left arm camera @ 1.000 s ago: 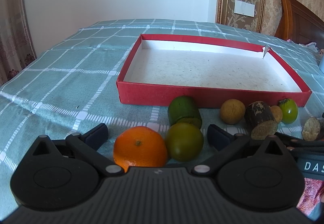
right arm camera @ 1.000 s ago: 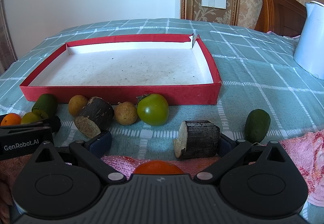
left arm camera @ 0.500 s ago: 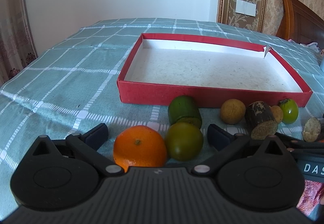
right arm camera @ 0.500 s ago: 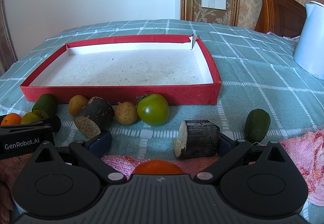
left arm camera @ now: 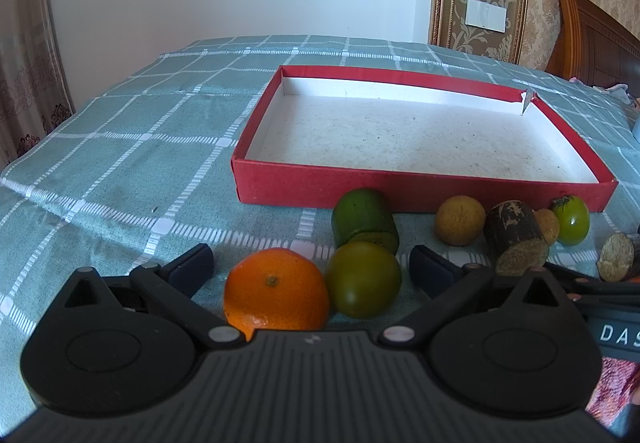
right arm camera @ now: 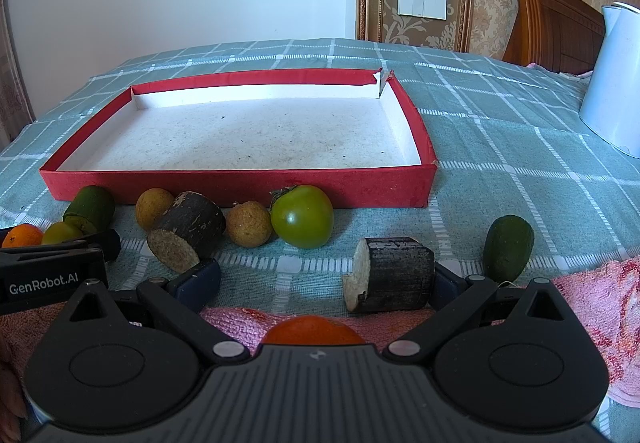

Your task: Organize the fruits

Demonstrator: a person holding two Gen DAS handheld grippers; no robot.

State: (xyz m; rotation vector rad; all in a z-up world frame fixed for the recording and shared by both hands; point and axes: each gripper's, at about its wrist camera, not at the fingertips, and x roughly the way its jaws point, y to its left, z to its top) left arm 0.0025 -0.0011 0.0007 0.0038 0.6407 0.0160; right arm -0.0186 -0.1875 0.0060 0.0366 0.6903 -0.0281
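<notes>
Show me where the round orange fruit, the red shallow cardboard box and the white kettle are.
Round orange fruit [left arm camera: 276, 293]: left wrist view, middle of its peel.
Red shallow cardboard box [left arm camera: 400, 189]: left wrist view, near outer wall.
White kettle [right arm camera: 612, 95]: right wrist view, its side.

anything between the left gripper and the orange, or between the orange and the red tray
Nothing blocks the left gripper: the orange sits between its open fingers. An olive-green fruit touches its right side, and a cut green piece lies beyond, before the red tray.
</notes>
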